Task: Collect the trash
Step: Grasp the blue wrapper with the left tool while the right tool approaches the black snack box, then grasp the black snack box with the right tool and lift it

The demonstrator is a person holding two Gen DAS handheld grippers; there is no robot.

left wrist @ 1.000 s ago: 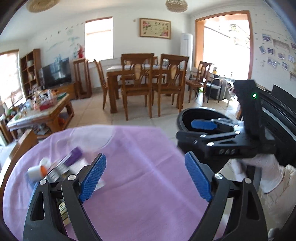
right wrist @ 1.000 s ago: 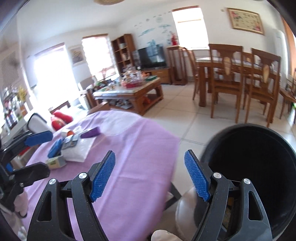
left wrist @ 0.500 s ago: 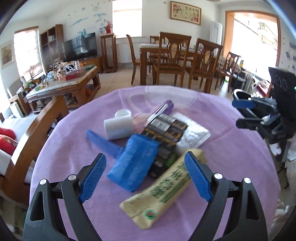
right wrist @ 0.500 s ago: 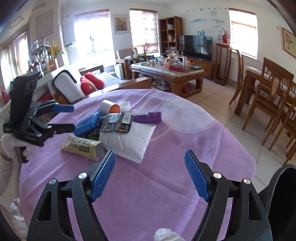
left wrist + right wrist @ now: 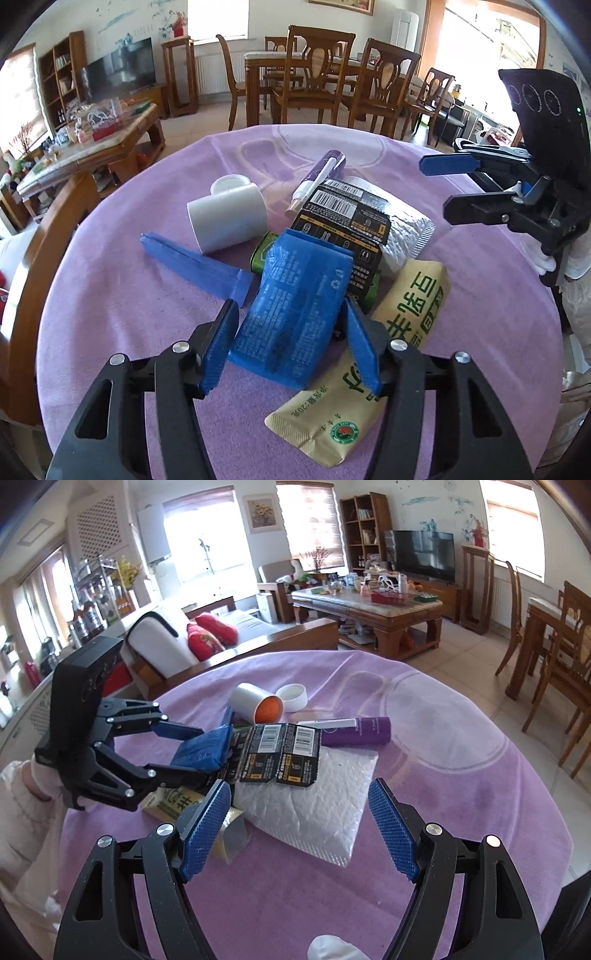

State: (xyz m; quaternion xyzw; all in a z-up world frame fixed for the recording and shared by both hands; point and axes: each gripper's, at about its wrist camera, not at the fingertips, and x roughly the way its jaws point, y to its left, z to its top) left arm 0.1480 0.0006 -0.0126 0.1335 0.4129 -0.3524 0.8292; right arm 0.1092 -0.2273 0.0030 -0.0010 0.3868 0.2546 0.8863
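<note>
A heap of trash lies on the purple tablecloth (image 5: 480, 314). My left gripper (image 5: 291, 350) stands around a blue packet (image 5: 295, 306), its pads at both sides of it, the packet still resting on the heap. Beside it lie a tan sachet (image 5: 373, 362), a black barcode pack (image 5: 347, 221), a white padded mailer (image 5: 314, 801), a purple tube (image 5: 354, 729), a white bottle (image 5: 229, 218) and its cap (image 5: 293, 698). My right gripper (image 5: 299, 827) is open and empty, hovering over the mailer's near edge.
A blue strip (image 5: 195, 266) lies left of the heap. A wooden chair back (image 5: 40, 266) stands at the table's left edge. Dining chairs (image 5: 317, 74), a coffee table (image 5: 369, 609) and a sofa (image 5: 207, 638) lie beyond.
Both grippers swung from the black bin to the heap. My left gripper came down and narrowed around the blue packet. My right gripper moved closer to the mailer, still open.
</note>
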